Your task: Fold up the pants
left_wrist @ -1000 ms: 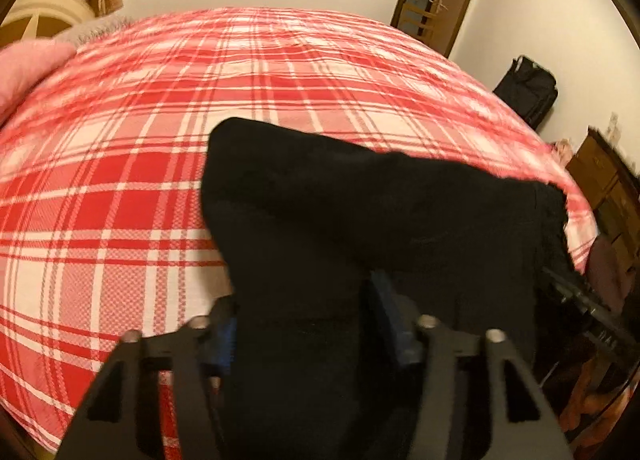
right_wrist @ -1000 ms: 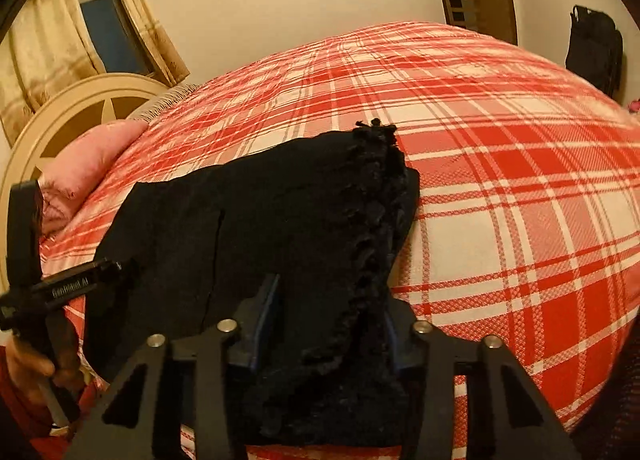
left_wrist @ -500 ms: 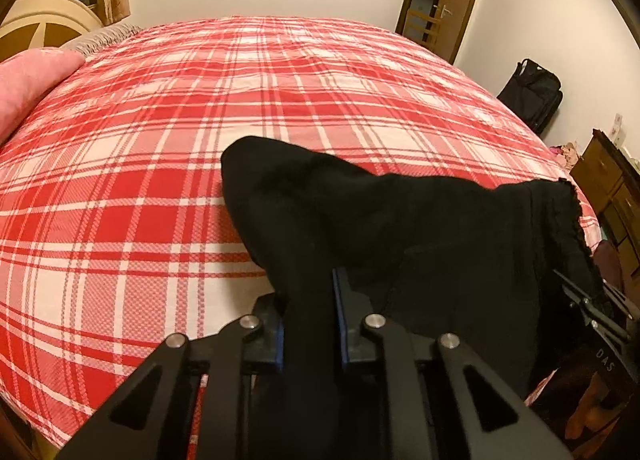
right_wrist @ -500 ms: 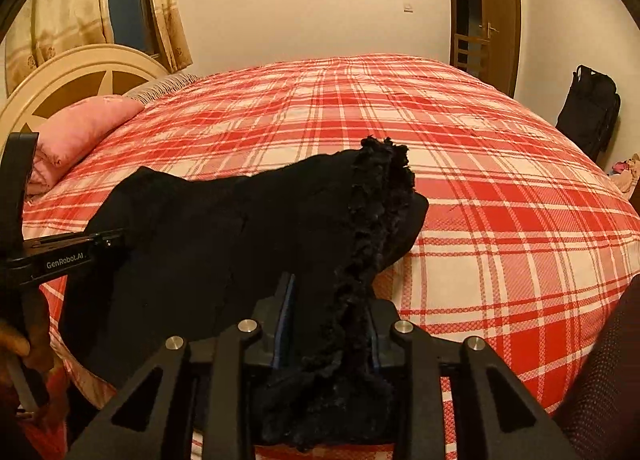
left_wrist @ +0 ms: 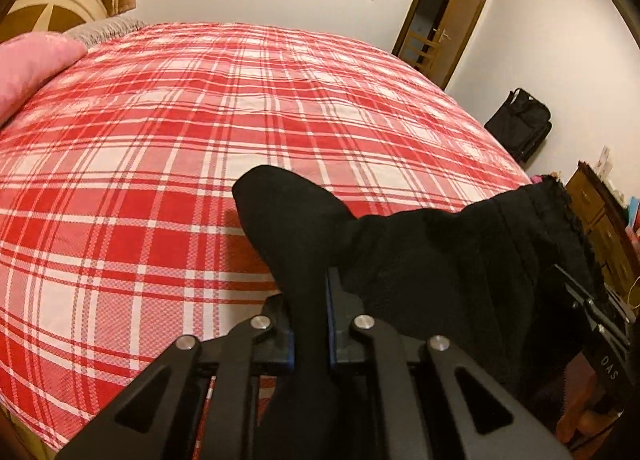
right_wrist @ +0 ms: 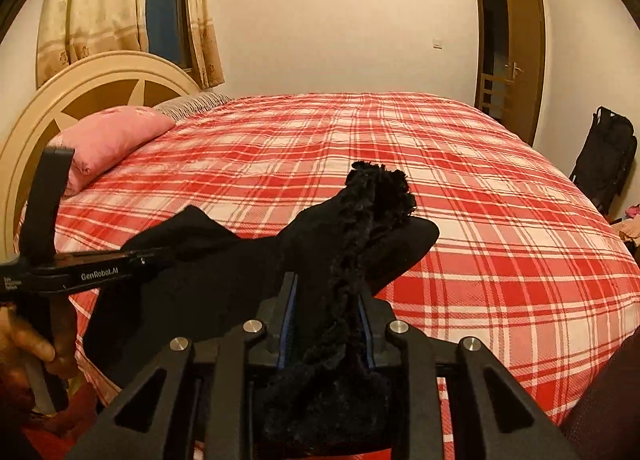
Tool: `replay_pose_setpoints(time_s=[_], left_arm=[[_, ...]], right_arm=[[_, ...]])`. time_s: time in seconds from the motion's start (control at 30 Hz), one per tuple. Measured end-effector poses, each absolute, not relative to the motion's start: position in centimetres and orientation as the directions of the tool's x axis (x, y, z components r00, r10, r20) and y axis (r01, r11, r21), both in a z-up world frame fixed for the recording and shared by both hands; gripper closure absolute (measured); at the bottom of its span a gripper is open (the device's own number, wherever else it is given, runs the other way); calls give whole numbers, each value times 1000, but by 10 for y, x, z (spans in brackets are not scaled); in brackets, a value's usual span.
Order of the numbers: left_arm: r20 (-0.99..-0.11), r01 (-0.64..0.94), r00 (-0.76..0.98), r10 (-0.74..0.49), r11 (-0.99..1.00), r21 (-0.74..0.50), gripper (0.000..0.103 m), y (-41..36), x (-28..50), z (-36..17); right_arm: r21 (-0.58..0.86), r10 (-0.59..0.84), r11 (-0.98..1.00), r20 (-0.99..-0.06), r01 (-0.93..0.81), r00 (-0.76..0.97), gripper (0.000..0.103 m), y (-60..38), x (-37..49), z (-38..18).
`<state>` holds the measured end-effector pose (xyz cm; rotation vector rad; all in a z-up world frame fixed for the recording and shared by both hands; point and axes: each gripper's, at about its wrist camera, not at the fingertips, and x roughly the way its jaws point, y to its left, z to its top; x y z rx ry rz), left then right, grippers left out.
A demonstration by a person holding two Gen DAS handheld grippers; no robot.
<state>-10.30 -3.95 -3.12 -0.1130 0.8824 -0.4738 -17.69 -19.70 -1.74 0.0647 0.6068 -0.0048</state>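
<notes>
Spanning the gap between two handheld grippers, one pair of black pants hangs stretched above the near edge of a bed covered in a red-and-white plaid bedspread. Left gripper: jaws pressed together on a smooth corner of the fabric, a rounded flap of which stands up beyond the fingertips. Right gripper: jaws drawn in around the ruffled, lace-trimmed edge of the garment, which bunches between the blue-edged pads and spills forward past them; these jaws have just been closing with the cloth between them. Seen from the right wrist, the left gripper's side appears at far left, held by a hand. Counted items: one pair of pants, two grippers, one pink pillow, one cream headboard, one open wooden door, one black bag against the wall.
</notes>
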Motion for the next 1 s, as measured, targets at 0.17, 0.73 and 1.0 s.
replay_pose_setpoints(time_s=[0.17, 0.73, 1.0], left_arm=[[-697, 344, 549, -462, 884, -316, 93, -32, -100, -25], [-576, 136, 758, -305, 938, -318, 93, 84, -49, 32], [-545, -68, 836, -59, 976, -209, 93, 161, 0, 32]], right_arm=[[59, 39, 998, -553, -8, 832, 76, -191, -172, -4], [46, 320, 942, -420, -333, 849, 77, -98, -50, 46], [57, 391, 902, -527, -428, 755, 77, -33, 89, -25]])
